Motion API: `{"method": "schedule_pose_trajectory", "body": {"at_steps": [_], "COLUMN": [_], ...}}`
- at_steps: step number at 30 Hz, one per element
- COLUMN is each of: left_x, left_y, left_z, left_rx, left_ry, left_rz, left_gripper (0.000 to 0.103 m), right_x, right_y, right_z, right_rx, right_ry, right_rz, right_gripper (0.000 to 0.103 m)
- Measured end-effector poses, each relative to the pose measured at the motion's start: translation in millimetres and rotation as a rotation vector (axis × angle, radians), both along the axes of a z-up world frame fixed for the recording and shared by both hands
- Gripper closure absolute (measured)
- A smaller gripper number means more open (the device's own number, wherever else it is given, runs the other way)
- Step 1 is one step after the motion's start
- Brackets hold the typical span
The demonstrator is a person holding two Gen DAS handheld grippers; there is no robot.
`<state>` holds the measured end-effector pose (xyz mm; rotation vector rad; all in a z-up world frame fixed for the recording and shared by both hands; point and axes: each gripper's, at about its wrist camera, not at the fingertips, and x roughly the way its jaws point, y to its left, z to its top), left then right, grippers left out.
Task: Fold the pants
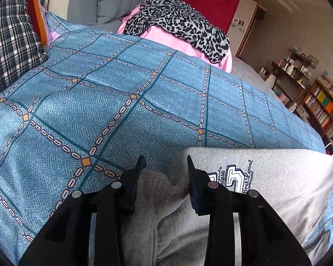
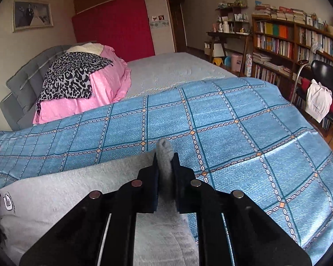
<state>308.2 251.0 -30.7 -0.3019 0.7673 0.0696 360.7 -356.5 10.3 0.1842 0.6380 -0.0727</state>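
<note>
Covering the bed (image 2: 177, 71), a blue bedspread with a chain-pattern grid (image 2: 244, 119) carries the light grey fleece pants (image 2: 62, 190), spread near the front edge. Right gripper (image 2: 165, 155): fingers clamped tight on a bunched grey fold that pokes up between them. Left gripper (image 1: 165, 161): fingers partly closed, pinching grey fabric at the pants' other end. Behind: pink pillow (image 2: 104, 93) under a leopard-print cloth (image 2: 71, 77), red wardrobe (image 2: 115, 24), wooden bookshelf (image 2: 299, 42) along the wall.

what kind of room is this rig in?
Almost certainly a home bedroom: a bed under a blue checked cover, pink bedding piled by the padded headboard, and full bookshelves along the wall.
</note>
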Motion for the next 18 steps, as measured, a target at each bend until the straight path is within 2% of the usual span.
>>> {"method": "schedule_pose_trajectory", "body": {"at_steps": [5, 9, 13, 18], "left_x": [-37, -73, -112, -157], "left_y": [2, 1, -1, -4], "left_z": [34, 60, 76, 83], "left_rx": [-0.045, -0.051, -0.045, -0.038], "left_ry": [-0.091, -0.151, -0.196, -0.226], "left_rz": [-0.023, -0.055, -0.089, -0.125], "left_gripper": [0.069, 0.069, 0.069, 0.069], "right_x": [-55, -101, -149, -211], "right_y": [-1, -8, -17, -24], "right_z": [31, 46, 47, 44], "right_rx": [0.017, 0.047, 0.09, 0.127], "right_ry": [-0.079, -0.134, -0.167, -0.207], "right_rz": [-0.014, -0.039, -0.06, -0.067], "right_gripper": [0.092, 0.092, 0.092, 0.092]}}
